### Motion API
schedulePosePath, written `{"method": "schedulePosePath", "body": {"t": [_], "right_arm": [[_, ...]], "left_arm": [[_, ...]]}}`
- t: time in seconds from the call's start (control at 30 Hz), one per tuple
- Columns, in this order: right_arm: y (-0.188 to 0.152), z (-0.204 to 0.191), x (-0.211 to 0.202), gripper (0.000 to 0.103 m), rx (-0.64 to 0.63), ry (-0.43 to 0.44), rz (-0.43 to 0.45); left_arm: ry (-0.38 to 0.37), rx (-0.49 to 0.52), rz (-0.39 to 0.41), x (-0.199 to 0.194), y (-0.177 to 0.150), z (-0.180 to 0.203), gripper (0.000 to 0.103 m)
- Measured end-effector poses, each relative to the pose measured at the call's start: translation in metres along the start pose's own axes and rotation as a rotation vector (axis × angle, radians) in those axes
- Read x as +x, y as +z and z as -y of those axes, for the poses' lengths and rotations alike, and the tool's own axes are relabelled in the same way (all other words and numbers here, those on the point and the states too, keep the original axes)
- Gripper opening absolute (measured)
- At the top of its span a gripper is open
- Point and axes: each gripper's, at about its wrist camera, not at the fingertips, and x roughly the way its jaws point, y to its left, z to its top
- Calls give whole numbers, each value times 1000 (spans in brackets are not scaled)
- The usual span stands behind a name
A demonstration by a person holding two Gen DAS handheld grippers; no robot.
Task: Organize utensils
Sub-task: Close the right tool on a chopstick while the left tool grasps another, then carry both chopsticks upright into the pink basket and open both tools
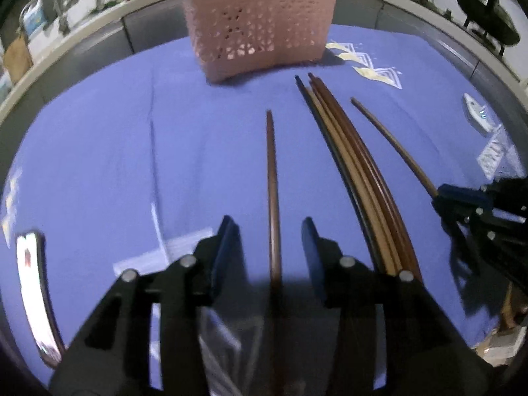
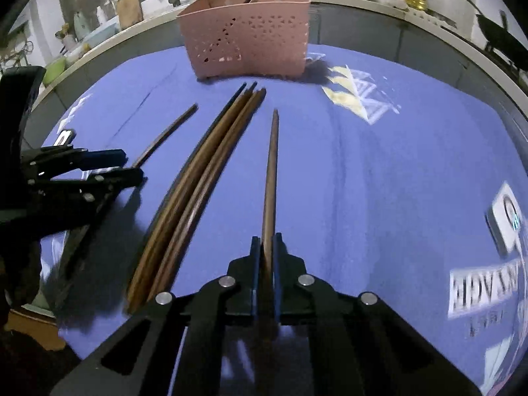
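A pink perforated utensil basket (image 1: 260, 26) stands at the far side of the blue tablecloth; it also shows in the right wrist view (image 2: 247, 36), with a few sticks in it. My left gripper (image 1: 269, 227) is open, its jaws on either side of a single dark brown chopstick (image 1: 272, 178) lying on the cloth. A bundle of several brown chopsticks (image 1: 356, 171) lies to its right, also in the right wrist view (image 2: 198, 178). My right gripper (image 2: 266, 244) is shut on a lone brown chopstick (image 2: 270, 171). It appears at the left wrist view's right edge (image 1: 440, 199).
A phone (image 1: 33, 293) lies at the left edge of the cloth. A white device (image 2: 508, 217) and printed lettering sit at the right. A grey counter rim (image 1: 99, 33) with a sink, bottles and pans runs behind the table.
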Motion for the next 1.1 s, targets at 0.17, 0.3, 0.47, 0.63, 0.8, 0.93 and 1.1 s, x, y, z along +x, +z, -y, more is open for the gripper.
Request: {"method": "schedulePosePath", "body": {"t": [0.17,0.3,0.47,0.63,0.8,0.93,1.1], "right_arm": [[56,3,31,10,-5,26,-25],[80,13,44,5,36,104,-51],[83,24,-6,5,102,207,108],[80,21,-75,5,96,203,352],[77,5,-103,5,74,162,470],[84,4,-91,5,85,151,419],[104,6,-121,5,105,218,488]], "left_arm": [[-23,26,33,20,38,-3,16],[-79,12,27,27,54,-5,4],[-170,-44,185,-22,62,-21,4],[-217,-57,381,-95,64,-32,4],[-217,-53,464,-130,58,-32,4],[-205,-43,421,-121,57,-34,4],[-250,-70,452,-139,68,-44,4]]}}
